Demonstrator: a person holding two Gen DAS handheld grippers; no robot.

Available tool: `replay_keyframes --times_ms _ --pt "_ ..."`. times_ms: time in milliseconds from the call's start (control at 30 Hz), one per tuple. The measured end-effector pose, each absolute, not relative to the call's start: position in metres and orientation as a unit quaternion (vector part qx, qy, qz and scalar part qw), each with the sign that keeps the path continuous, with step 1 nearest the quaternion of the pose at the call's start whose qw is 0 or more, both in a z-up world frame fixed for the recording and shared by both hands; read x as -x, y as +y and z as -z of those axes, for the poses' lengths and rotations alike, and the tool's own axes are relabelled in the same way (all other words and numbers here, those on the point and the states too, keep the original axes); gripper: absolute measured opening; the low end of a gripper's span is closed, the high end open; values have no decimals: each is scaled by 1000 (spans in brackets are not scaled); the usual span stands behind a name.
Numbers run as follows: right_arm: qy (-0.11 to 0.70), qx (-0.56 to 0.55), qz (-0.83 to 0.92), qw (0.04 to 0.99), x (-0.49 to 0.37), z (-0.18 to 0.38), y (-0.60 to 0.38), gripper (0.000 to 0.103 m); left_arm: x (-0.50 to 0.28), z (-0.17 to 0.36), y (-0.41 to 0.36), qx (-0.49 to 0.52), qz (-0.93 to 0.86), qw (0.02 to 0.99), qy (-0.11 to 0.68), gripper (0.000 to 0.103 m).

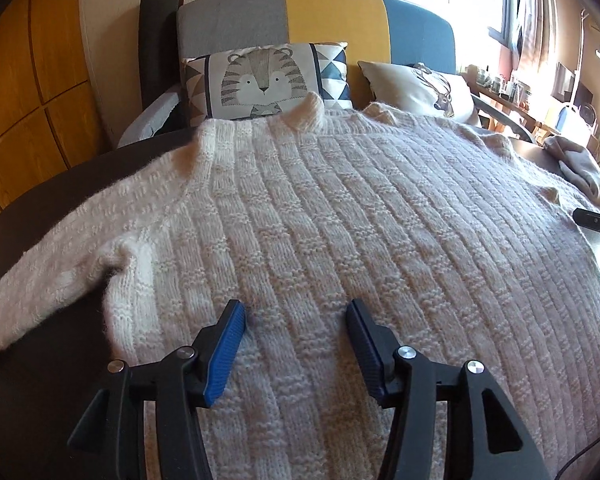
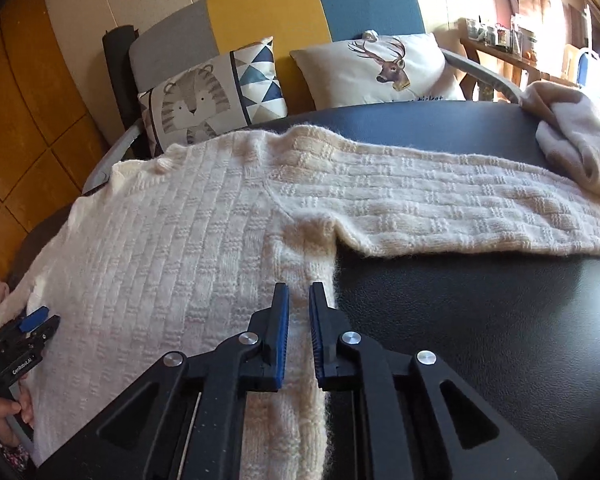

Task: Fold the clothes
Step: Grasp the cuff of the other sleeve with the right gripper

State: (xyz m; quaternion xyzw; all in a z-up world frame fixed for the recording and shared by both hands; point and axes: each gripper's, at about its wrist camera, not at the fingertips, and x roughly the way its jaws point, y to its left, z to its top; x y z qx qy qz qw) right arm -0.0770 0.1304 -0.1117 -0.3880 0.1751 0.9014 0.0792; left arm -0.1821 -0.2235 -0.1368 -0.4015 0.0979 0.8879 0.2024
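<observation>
Sweater [image 1: 339,208] lay flat on the dark tabletop [image 2: 479,320], a fluffy cream knit one with both sleeves spread out to the sides. Nothing was folded yet, so this looked like the very start of the first fold.

The right gripper [image 2: 299,300] was nearly closed. It pinched a ridge of the knit at the sweater's right side edge, just below where the right sleeve [image 2: 459,208] joins. The left gripper [image 1: 296,316] stood wide and released, hanging just over the lower left part of the sweater, near the left sleeve [image 1: 40,280]. It held nothing.

I think the next move calls for the left gripper to come down and close on its own side edge. Then both sides could be lifted together and brought over. The knit is thick and soft, so it may sag or slip if only a little bit is pinched.

Other things were around. A second pale cloth [image 2: 571,140] sat bunched at the far right of the tabletop, touching the end of the right sleeve. It could get in the way if that sleeve is swung in. Behind the tabletop stood a sofa [image 2: 260,4] in grey, yellow and blue, with a tiger pillow [image 1: 264,80] and a deer pillow [image 2: 387,68] on it. Those were well apart from the work.
</observation>
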Motion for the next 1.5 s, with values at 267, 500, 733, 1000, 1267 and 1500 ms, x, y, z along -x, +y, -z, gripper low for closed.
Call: replay_keyframes --times_ms 267,500,733,1000,1267,1500 --pt "326 331 -862 205 24 120 265 37 182 138 -224 399 -889 202 97 55" --pt "462 278 -785 304 -42 139 391 44 180 138 -223 395 -891 199 101 56" --pt "544 212 -749 314 -65 159 440 44 180 139 -223 392 -893 199 100 56" --pt "562 178 -744 314 -47 164 457 35 180 141 -224 387 -895 199 100 57" --pt "593 155 -725 313 -46 160 446 9 180 142 -225 385 -896 202 95 58" --pt "627 119 -737 221 -19 116 403 9 180 141 -227 386 -895 204 88 58"
